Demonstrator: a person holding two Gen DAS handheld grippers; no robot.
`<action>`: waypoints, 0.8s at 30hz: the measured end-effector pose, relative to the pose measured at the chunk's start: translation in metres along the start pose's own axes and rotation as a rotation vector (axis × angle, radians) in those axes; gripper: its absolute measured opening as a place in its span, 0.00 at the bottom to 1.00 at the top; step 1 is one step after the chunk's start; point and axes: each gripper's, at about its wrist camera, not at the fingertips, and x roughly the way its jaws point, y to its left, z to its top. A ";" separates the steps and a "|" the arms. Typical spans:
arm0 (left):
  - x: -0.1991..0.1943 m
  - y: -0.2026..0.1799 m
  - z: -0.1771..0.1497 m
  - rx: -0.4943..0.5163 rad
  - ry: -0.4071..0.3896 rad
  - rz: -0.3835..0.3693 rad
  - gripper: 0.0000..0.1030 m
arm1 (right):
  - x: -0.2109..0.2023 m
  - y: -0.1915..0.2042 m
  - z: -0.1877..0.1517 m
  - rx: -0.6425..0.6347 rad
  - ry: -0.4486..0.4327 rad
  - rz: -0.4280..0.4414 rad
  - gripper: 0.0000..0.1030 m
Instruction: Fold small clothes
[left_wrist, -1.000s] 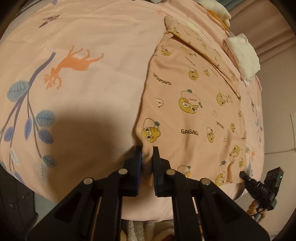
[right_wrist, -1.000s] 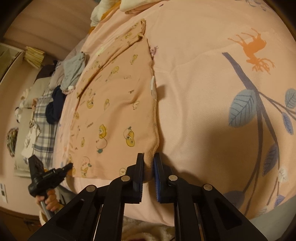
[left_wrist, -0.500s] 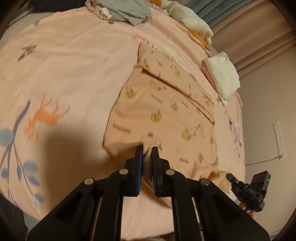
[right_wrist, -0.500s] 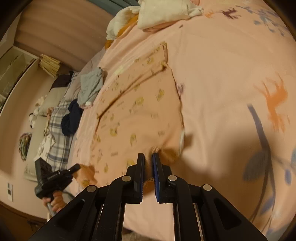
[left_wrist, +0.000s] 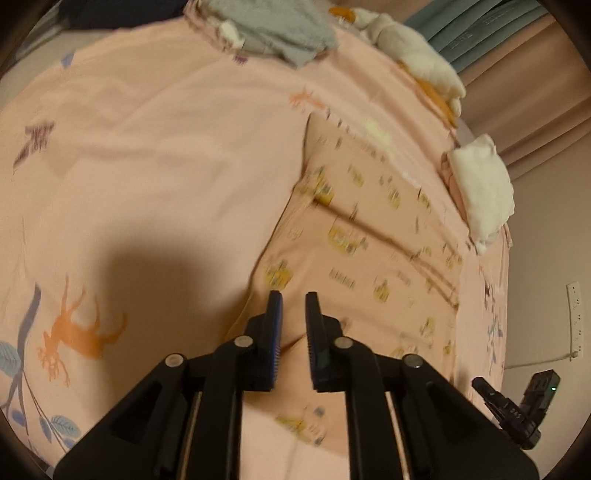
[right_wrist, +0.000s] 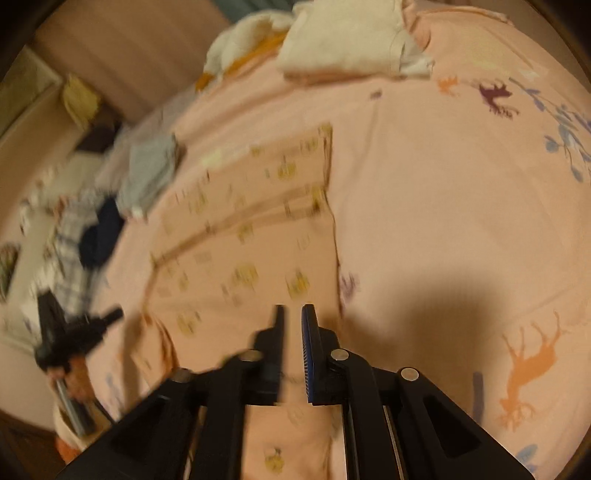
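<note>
- Printed pink garment (left_wrist: 373, 258) flat on the pink bedsheet (left_wrist: 166, 155), spread away from the near bed edge; grey clothes (left_wrist: 280, 33) beyond its far-left corner, white folded pile (left_wrist: 480, 192) just off its right edge.
- Judged light, limp thin knit, no stiffness: drapes and drags on the sheet, wrinkles easily. Best held at the near hem corners, pinching both layers, both corners lifted together.
- Left gripper (left_wrist: 293, 310): over the near-left part of the garment, fingers pointing along it toward the far end, jaws apart with a visible gap, nothing clamped; cloth lies under the gap, contact unclear.
- Right gripper (right_wrist: 291, 317): over the near-right part of the garment (right_wrist: 251, 251), near its right edge, same heading. Narrow gap between the jaws, no cloth seen pinched; view motion-blurred, so read as released.
- Near hem appears folded toward the middle; further fold likely needed.
</note>
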 end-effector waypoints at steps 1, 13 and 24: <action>0.000 0.004 -0.004 -0.004 0.022 -0.004 0.20 | 0.001 -0.003 -0.007 0.002 0.034 0.002 0.10; -0.011 0.017 -0.047 -0.017 0.108 -0.060 0.42 | -0.001 -0.021 -0.077 0.083 0.258 0.072 0.51; -0.004 0.016 -0.061 -0.020 0.163 -0.056 0.45 | -0.009 0.005 -0.073 0.045 0.116 0.330 0.10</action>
